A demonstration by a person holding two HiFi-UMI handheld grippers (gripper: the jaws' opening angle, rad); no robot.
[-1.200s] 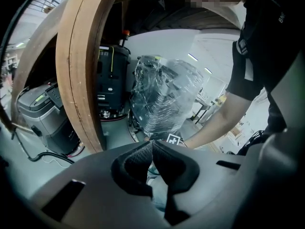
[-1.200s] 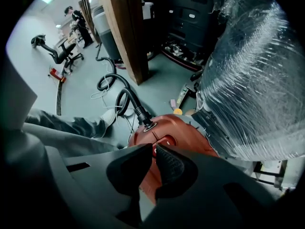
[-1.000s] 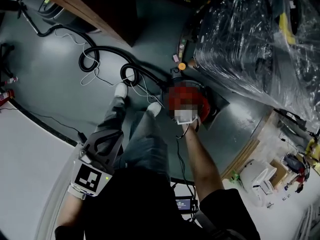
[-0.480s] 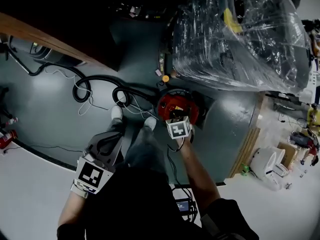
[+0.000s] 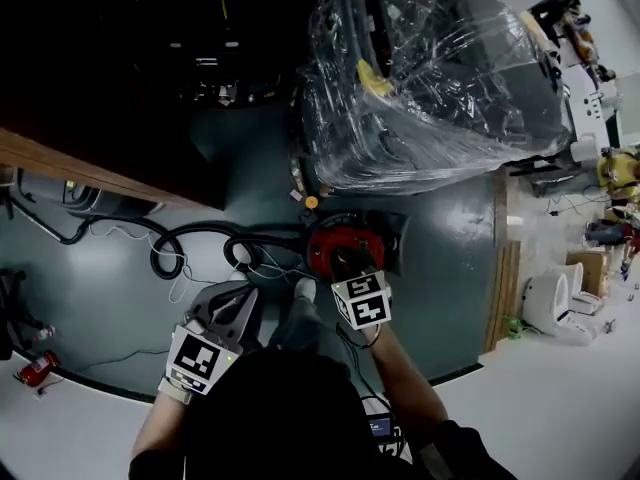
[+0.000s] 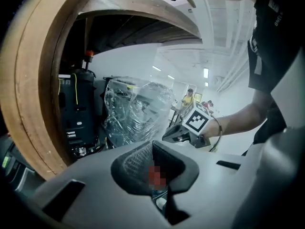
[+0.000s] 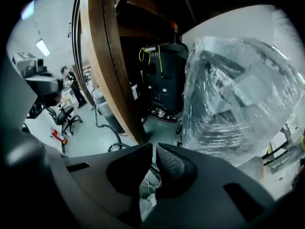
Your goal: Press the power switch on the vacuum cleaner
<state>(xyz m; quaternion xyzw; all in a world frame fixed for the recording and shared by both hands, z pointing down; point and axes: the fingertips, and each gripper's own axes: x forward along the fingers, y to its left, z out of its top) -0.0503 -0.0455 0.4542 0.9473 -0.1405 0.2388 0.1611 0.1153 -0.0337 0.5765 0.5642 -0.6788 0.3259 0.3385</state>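
Observation:
In the head view the red round-topped vacuum cleaner (image 5: 332, 240) stands on the grey floor by the person's feet. My right gripper (image 5: 345, 266) hovers just over its near edge, jaws pointing at it, marker cube toward the person. Its own view shows the right gripper (image 7: 153, 151) shut with nothing between the pads; the vacuum is hidden below them. My left gripper (image 5: 232, 303) hangs left of the person's legs, away from the vacuum. In its view the left gripper (image 6: 153, 149) is shut and empty, with the right gripper's cube (image 6: 198, 122) ahead of it.
A big plastic-wrapped load (image 5: 430, 78) stands right behind the vacuum. A black hose (image 5: 200, 236) and white cords loop over the floor to the left. A curved wooden tabletop (image 5: 90, 168) overhangs at left. A red extinguisher (image 5: 35, 368) lies far left.
The right gripper has drawn back from the top of the vacuum toward the person. The head has tipped up, showing more of the wrapped load. The left gripper has hardly moved.

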